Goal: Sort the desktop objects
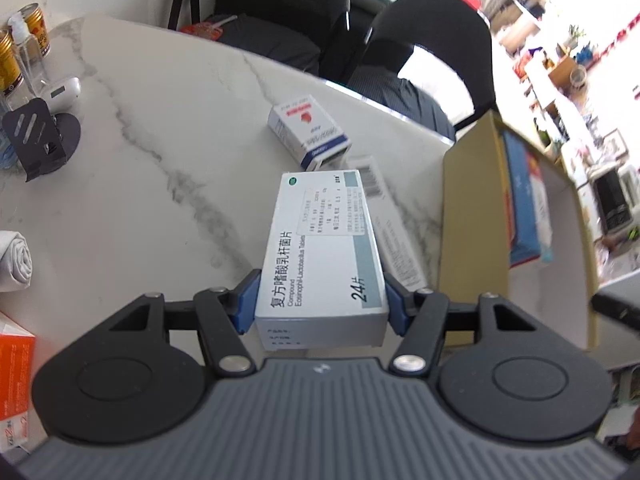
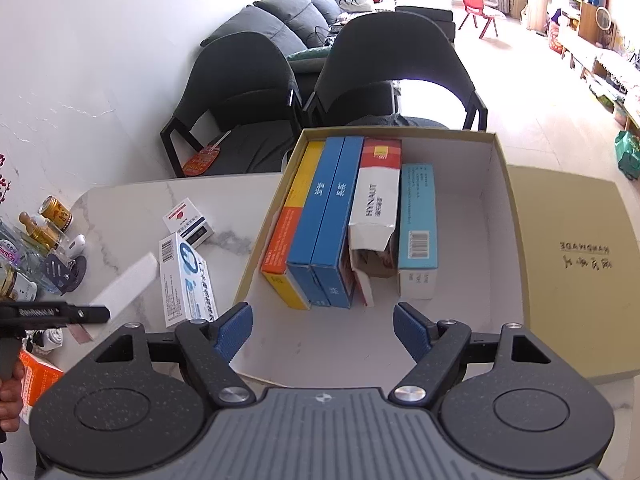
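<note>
Our left claw (image 1: 320, 300) clamps its blue pads (image 1: 246, 300) on both long sides of a white-and-grey tablet box (image 1: 324, 248) marked "24", at the lower centre of the left wrist view, held above the marble bench (image 1: 160, 128). Just beyond it, at mid-frame, a red-and-blue medicine box (image 1: 308, 130) lies flat on the bench, and a white barcoded carton (image 1: 384, 208) lies partly hidden under the held box. At the right edge of that view stands the tan cardboard storage box (image 1: 472, 208), with blue packets upright inside.

Our right claw (image 2: 322, 330) hangs wide open with nothing between its pads (image 2: 236, 330), at the lower centre of the right wrist view, over the near end of the storage box (image 2: 500, 208). Inside, along the left half, five packets stand side by side: an orange-and-yellow box (image 2: 292, 232), two blue boxes (image 2: 328, 216), an opened red-and-white Hynaut carton (image 2: 376, 208) and a light blue box (image 2: 416, 220). The box's tan lid (image 2: 572, 264) lies at the right. At left on the bench lie a white-and-blue carton (image 2: 186, 276) and the red-and-blue medicine box (image 2: 188, 220).
</note>
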`<state>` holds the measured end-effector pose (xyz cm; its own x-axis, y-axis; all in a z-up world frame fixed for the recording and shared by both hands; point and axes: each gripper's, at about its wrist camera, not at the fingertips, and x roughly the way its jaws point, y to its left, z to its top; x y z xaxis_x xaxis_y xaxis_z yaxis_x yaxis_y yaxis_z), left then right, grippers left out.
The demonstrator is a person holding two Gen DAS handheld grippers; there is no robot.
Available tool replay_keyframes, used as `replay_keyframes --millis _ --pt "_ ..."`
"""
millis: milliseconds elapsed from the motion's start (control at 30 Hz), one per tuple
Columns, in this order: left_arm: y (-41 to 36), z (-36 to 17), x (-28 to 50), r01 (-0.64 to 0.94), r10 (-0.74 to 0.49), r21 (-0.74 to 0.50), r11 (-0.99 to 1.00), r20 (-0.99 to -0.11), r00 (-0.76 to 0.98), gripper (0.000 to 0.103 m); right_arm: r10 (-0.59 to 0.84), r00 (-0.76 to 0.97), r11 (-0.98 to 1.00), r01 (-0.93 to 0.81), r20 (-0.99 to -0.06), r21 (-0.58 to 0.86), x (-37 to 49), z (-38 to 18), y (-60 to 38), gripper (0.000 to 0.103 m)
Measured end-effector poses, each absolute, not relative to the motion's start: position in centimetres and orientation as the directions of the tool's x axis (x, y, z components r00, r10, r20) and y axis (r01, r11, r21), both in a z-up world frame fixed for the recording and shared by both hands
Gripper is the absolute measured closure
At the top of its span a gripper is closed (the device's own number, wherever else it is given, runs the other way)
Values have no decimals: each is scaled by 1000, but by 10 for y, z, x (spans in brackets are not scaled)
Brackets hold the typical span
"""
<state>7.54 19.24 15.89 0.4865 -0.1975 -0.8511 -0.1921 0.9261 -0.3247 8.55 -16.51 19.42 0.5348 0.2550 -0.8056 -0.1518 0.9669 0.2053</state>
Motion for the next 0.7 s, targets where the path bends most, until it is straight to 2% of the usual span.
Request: replay_keyframes --millis 467,700 --pt "176 184 86 -146 -262 -403 903 -788 557 43 293 520 956 -149 -802 253 91 193 -159 22" --pt "157 188 82 -107 -314 -441 891 -770 556 43 343 493 937 -115 -800 331 93 188 -161 22"
